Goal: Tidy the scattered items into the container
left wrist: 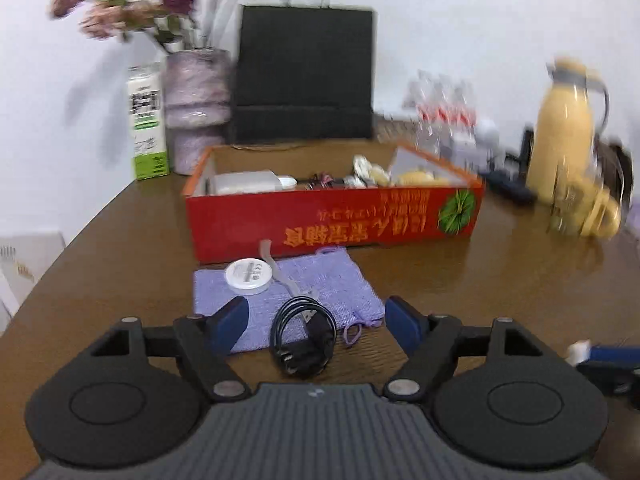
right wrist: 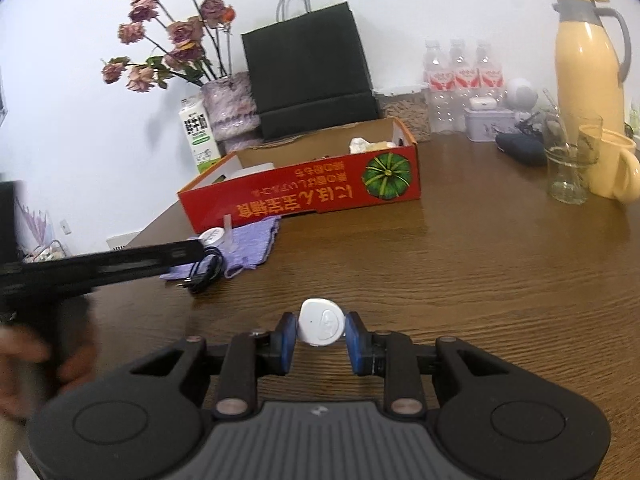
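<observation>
Just in front of the red box [left wrist: 332,216], the left gripper [left wrist: 316,320] spreads empty over a coiled black cable [left wrist: 302,338], while the right gripper [right wrist: 321,334] pinches a white case [right wrist: 321,322] that could slip free.

L tool [left wrist: 316,324] wide, R tool [right wrist: 321,338] clamped.

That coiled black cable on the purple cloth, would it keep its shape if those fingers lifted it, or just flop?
The black cable would probably sag: it lies in a loose coil with no tie that I can see, so loops may slip apart. It looks thin and likely light. Its plug end could dangle, and it might drag the purple cloth beneath it.
</observation>
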Demonstrator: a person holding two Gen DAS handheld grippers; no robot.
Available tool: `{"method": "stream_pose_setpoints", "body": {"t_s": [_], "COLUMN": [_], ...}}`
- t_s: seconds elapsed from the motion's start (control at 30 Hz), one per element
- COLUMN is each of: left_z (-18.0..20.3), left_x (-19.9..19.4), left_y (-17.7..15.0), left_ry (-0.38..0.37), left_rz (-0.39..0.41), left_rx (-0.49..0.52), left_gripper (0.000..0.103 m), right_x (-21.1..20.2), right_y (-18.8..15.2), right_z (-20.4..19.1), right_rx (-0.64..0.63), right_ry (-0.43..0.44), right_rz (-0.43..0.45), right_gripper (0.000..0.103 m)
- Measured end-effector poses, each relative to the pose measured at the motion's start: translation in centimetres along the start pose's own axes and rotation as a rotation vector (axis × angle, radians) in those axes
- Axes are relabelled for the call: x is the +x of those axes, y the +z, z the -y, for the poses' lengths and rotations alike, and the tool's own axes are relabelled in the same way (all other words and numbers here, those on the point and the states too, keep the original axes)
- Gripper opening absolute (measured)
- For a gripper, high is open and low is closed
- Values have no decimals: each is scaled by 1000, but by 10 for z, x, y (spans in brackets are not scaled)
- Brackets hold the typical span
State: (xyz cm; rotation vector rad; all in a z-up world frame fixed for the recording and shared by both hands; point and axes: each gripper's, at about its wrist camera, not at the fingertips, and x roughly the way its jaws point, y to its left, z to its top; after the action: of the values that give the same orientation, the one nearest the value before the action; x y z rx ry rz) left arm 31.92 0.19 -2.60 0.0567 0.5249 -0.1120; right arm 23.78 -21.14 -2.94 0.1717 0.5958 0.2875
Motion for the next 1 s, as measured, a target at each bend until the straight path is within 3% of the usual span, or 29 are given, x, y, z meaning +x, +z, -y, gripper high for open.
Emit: {"method": "stream_pose_setpoints", "body": {"t_s": [0.1, 0.17, 0.33, 0.53, 0.7, 1.0], "left_z": [-1, -3, -9, -4, 6, 5], "left_x": [21, 22, 2, -61, -109, -134], "left_y": [-3, -6, -14, -26, -27, -46], "left_ry": [-12, 9, -7, -43, -42, -53], "left_rz": [-94, -99, -64, -6, 52, -5], "left_rx": [-25, -47, -97, -171, -152, -191], "left_gripper": [63, 41, 37, 36, 36, 36], "right_x": [-2, 0, 8, 3, 0, -24], "right_y": [-1, -3, -7, -10, -13, -15], "right_z": [-3, -2, -1, -5, -6, -11], "right_rx": [-20, -20, -15, -31, -33, -45], "right_ry": [0, -3, -1, 4, 7, 2], "right_rz": [9, 5, -23, -12, -22, 32], "right_gripper": [25, 25, 25, 25, 25, 25]}}
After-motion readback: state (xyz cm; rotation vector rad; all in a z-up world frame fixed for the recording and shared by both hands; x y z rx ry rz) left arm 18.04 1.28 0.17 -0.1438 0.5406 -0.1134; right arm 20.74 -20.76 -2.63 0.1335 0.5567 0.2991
